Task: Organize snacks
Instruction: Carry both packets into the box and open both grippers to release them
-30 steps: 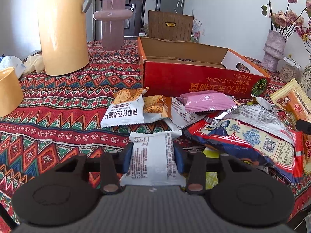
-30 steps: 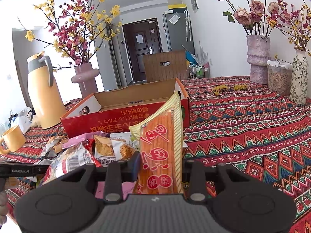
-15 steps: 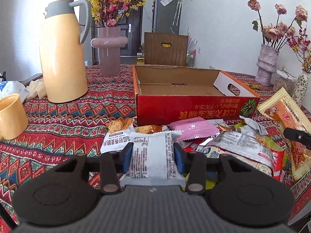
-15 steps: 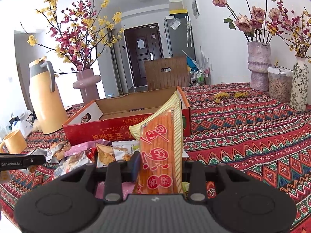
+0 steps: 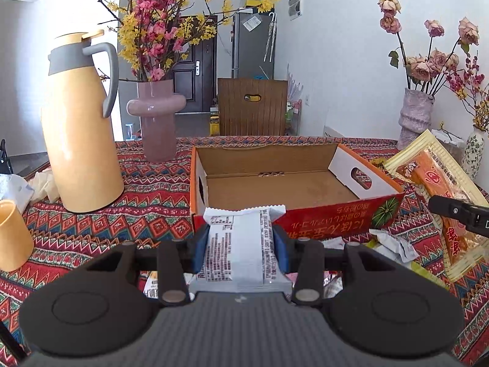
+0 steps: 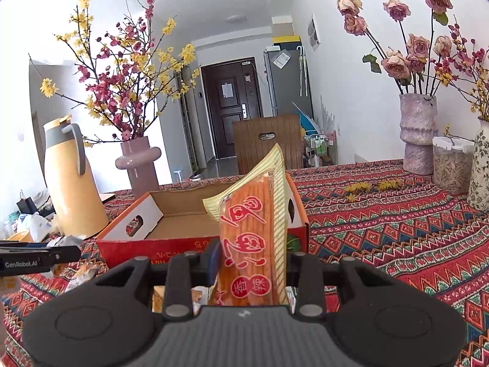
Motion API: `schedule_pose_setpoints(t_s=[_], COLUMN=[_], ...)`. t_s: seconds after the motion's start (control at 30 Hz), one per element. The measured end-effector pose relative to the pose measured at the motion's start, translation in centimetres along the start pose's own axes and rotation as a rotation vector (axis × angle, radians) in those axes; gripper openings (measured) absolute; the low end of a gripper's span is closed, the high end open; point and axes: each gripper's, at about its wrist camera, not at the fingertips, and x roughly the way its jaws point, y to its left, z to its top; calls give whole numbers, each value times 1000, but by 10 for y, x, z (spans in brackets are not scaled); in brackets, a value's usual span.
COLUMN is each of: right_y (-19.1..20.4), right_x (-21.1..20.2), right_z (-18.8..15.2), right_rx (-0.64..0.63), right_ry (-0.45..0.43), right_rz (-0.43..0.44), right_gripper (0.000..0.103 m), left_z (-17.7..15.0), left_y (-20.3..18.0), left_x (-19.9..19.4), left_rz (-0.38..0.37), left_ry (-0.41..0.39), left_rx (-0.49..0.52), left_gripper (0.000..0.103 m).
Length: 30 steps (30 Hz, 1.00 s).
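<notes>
cardboard box (image 5: 293, 183), red outside, open on the patterned tablecloth (image 5: 146, 214). left gripper (image 5: 241, 244) clenched on a white snack packet (image 5: 238, 244), at the box's 6 o'clock wall. right gripper (image 6: 250, 263) clamped on an orange snack packet (image 6: 256, 232), upright, at the box's 3 o'clock end. yellow jug (image 5: 79, 128) at 9 o'clock.

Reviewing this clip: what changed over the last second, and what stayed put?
Both grippers rose toward the open red box, whose bare floor now shows. The left gripper still clamps the white packet; the right gripper still clamps the orange packet. Nothing released.
</notes>
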Motion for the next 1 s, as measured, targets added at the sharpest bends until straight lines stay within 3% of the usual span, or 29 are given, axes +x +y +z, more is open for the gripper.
schedule_pose_setpoints(t_s=[0.3,0.63,1.0], right_y=[-2,-7,-12], right_x=[50,123,181], right_z=[37,70,57], right_rx=[10,42,94], right_ry=[-8,66,139], right_rz=[20,32,53], right_gripper=[33,33,33], left_z=[33,56,47], left_y=[-8,-2,12], left_x=[23,77,131], left_rz=[20,68,97], left_ry=[-58,-26,21], left_rx=[-15,-32,-79], left_gripper=[44,44,44])
